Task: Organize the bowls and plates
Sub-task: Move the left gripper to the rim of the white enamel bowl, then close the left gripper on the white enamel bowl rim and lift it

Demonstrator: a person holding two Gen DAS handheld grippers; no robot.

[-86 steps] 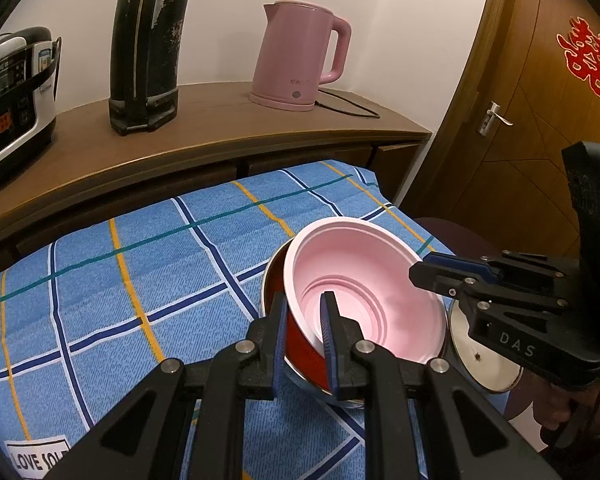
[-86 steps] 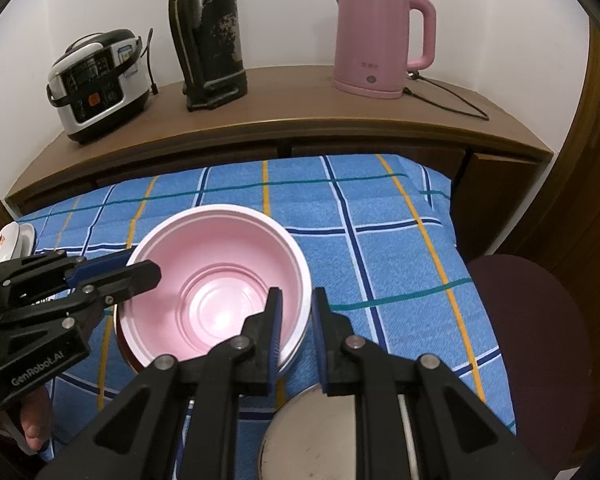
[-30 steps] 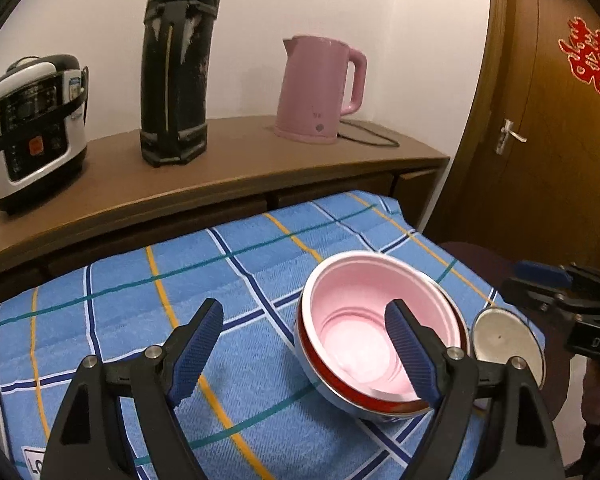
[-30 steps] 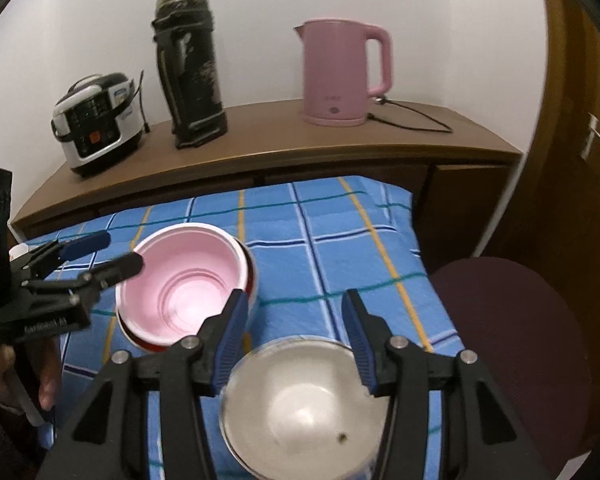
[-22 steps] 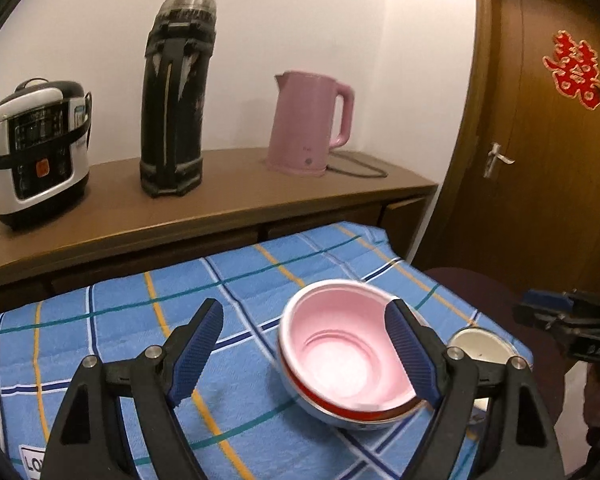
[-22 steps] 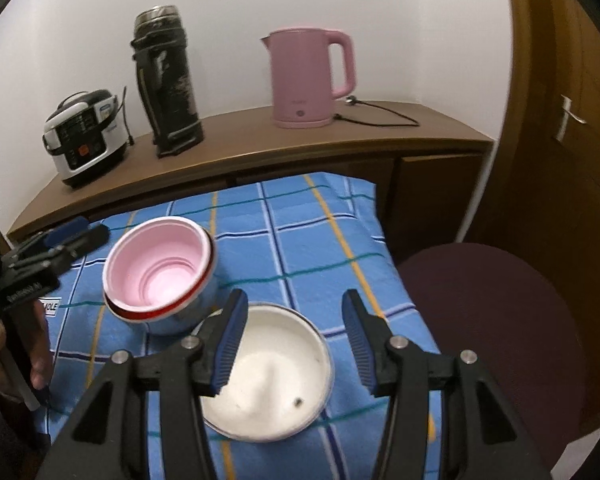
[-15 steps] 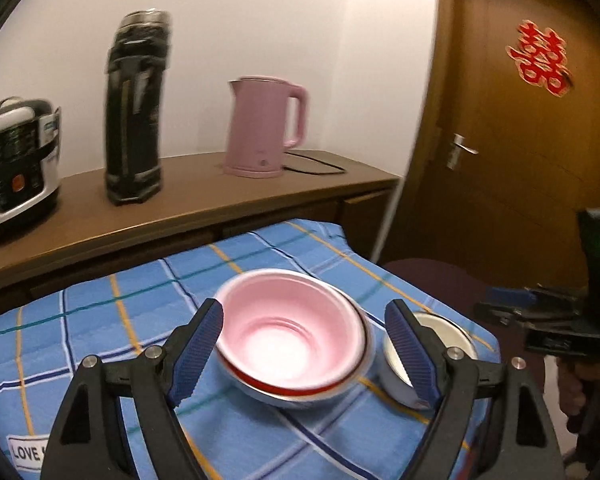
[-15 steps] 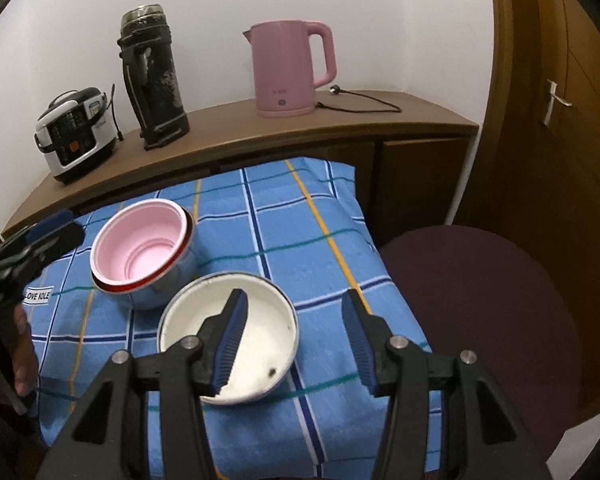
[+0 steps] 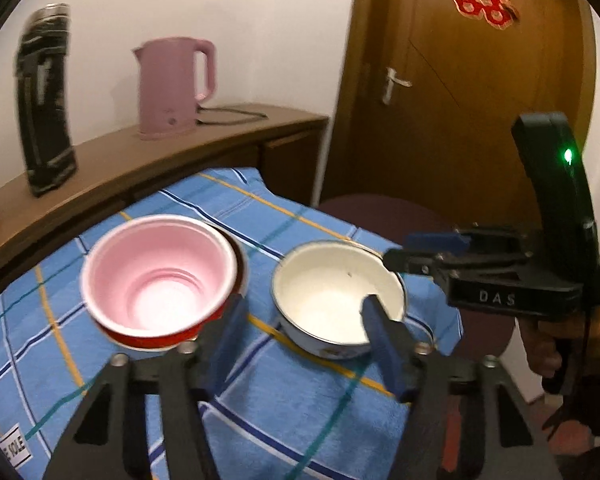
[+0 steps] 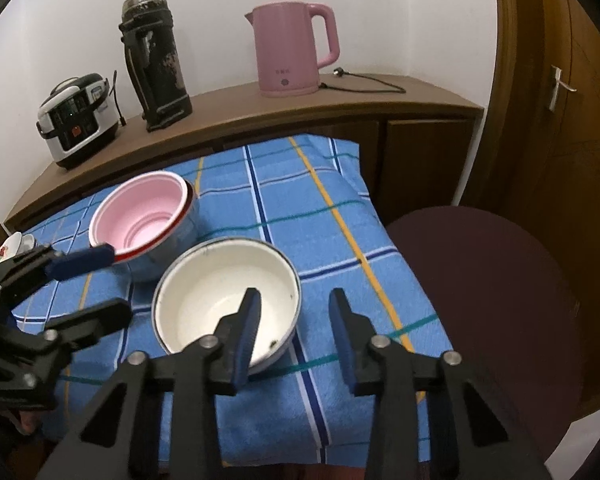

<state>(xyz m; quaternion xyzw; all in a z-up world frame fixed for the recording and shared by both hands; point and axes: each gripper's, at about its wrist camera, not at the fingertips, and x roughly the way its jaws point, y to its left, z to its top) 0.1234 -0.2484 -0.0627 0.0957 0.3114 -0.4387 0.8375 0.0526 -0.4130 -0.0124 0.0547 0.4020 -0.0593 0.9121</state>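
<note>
Both our claws have just been closing, and the left one has swung over from the pink bowl [image 9: 158, 276] to the white bowl [image 9: 338, 294]. Our left claw [image 9: 304, 326] stands apart around that bowl's near-left side without pressing it. Our right claw [image 10: 294, 328] stands apart astride its near-right rim, one finger [image 10: 246, 326] inside.

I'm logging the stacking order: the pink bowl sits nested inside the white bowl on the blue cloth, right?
Not quite. The pink bowl is nested in a red-rimmed steel bowl; the white bowl stands empty beside them on the blue cloth. The right wrist view shows it.
</note>
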